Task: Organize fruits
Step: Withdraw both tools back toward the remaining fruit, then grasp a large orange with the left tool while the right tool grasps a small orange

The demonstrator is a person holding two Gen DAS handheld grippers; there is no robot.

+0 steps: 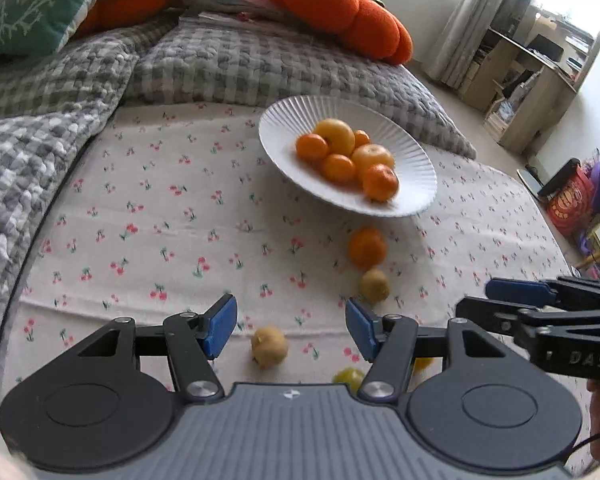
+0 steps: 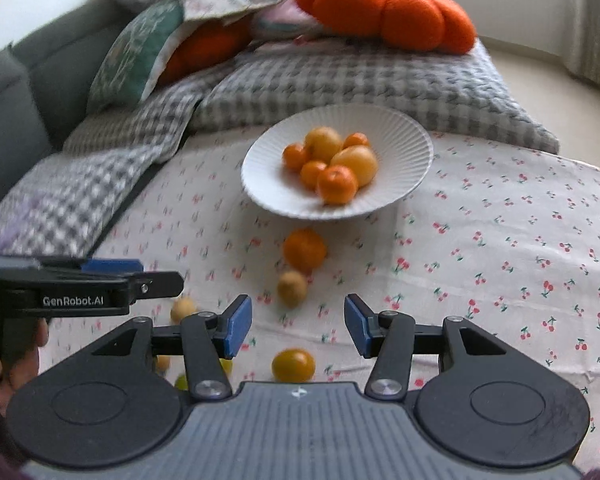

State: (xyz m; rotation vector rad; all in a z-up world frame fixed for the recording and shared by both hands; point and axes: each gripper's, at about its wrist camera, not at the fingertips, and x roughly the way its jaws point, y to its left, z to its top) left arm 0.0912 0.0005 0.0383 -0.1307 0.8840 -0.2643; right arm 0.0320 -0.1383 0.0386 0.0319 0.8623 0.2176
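A matt white ribbed plate [image 1: 416, 168] is seen on thin printed cotton cloth [image 1: 160, 220]; quilted checked fabric [image 1: 260, 60] and a fuzzy orange plush cushion [image 2: 388, 8] lie behind. Gripper arms [image 2: 204, 344] appear as matt black plastic with shiny metal rivets

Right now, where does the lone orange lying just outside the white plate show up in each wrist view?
Left wrist view: the lone orange lies right of centre, just below the white plate, with a small brownish fruit below it.
Right wrist view: it sits at centre, below the plate's near rim.
Shared landmark: the orange pumpkin cushion on the checked quilt.
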